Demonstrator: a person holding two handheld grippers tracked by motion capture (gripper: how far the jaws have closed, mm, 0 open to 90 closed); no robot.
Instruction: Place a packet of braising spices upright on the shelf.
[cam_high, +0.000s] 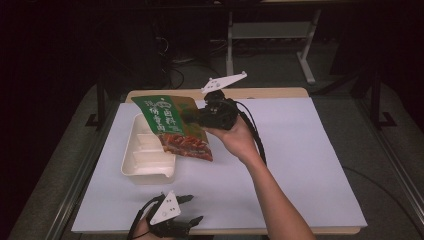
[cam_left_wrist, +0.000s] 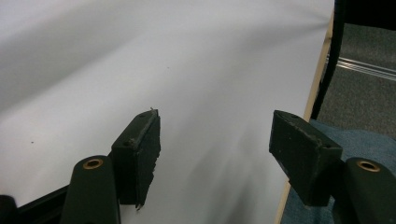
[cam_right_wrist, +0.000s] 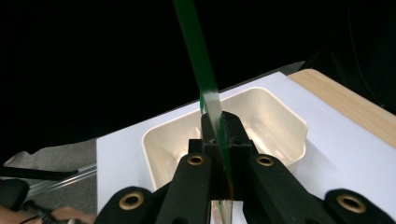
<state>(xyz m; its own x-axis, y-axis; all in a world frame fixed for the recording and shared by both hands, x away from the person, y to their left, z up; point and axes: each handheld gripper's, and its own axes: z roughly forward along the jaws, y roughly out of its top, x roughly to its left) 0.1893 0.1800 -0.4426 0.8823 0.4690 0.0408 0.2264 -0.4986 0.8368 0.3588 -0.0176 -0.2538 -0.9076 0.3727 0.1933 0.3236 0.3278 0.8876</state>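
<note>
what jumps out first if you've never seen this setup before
The eye goes first to the green snack bag, pinched at its edge by the right gripper and held in the air above the cream plastic tray at the left of the white table. Next comes the left gripper at the table's near edge, its jaws open with nothing between them.
</note>
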